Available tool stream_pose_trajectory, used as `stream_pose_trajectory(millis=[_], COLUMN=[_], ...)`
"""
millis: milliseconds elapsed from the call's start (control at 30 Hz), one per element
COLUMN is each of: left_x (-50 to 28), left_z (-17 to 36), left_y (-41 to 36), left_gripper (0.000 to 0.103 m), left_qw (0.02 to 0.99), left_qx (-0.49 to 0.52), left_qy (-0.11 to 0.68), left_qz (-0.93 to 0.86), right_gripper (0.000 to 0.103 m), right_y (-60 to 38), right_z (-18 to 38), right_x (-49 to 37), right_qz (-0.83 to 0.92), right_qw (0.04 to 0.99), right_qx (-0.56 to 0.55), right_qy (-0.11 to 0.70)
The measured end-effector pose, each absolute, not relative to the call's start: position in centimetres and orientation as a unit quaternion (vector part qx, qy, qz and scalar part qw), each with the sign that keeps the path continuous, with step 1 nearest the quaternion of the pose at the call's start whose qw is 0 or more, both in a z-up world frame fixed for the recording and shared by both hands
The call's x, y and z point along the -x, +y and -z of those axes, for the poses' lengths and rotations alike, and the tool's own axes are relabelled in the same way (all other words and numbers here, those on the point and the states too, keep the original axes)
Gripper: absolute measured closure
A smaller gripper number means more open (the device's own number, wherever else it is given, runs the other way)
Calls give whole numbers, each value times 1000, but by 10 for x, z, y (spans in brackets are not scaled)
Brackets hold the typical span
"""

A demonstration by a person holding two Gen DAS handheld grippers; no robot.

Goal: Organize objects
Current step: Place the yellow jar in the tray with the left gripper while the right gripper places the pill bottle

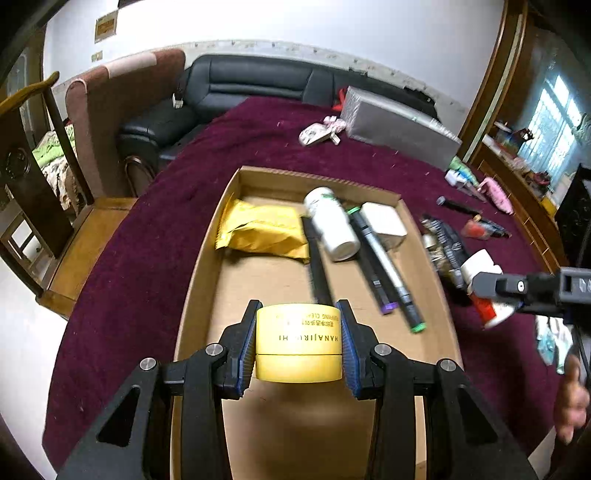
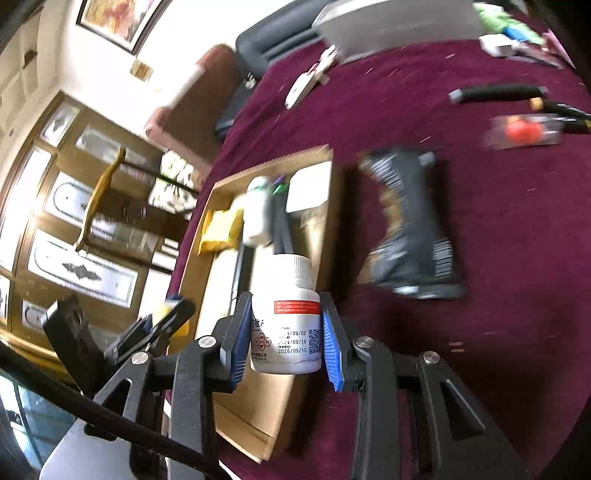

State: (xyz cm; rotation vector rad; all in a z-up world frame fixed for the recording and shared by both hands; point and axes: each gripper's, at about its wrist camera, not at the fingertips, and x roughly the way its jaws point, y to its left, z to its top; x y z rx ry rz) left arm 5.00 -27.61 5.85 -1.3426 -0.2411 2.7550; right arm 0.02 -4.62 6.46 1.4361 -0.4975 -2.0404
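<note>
Step in hand: while both loads are carried over the cardboard tray [image 1: 207, 266], a yellow jar [image 1: 298, 341] is clamped by the left hand-held gripper [image 1: 299, 343] and a white bottle [image 2: 286, 325] by the right hand-held gripper [image 2: 284, 332].
Next move: each is probably to be lowered onto bare cardboard and released.
In the way: markers [image 1: 384, 266], a lying bottle [image 1: 330, 227] and a yellow packet [image 1: 262, 230] fill the far end.
Around: a dark pouch [image 2: 410, 221] is left on the maroon counter [image 1: 147, 240].

White wall [image 1: 295, 22], black leather sofa [image 1: 258, 81], brown armchair [image 1: 110, 110], bright window [image 1: 554, 122], wooden cabinet [image 2: 74, 221].
</note>
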Motion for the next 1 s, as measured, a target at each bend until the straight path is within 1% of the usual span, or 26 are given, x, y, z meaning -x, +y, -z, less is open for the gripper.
stream_pose_trajectory(millis=[333, 467, 633, 667, 733, 900, 933, 1000], left_x=[-13, -11, -13, -14, -16, -24, -27, -33], left_z=[-34, -33, -35, -36, -38, -61, -69, -85], left_y=[-296, -298, -307, -309, -312, -317, -317, -314], left_gripper=[69, 69, 68, 68, 68, 67, 67, 60], left_qw=[23, 23, 29, 33, 36, 44, 43, 44], left_qx=[478, 484, 478, 474, 466, 429, 417, 393], left_qy=[-73, -80, -107, -115, -128, -160, -161, -161], left_qz=[-875, -871, -871, -872, -875, -888, -893, -904], right_gripper=[70, 70, 70, 68, 61, 55, 54, 47], right_y=[-139, -156, -158, -156, -151, -138, -132, -121], right_z=[-35, -24, -17, -16, -18, -39, -48, -60], right_x=[14, 22, 25, 25, 23, 11, 6, -3], right_qz=[757, 761, 766, 768, 769, 792, 802, 817], right_qw=[298, 288, 279, 278, 280, 283, 285, 283], right_qx=[-568, -572, -573, -570, -567, -531, -517, -493], right_qy=[-123, -100, -86, -92, -100, -98, -98, -98])
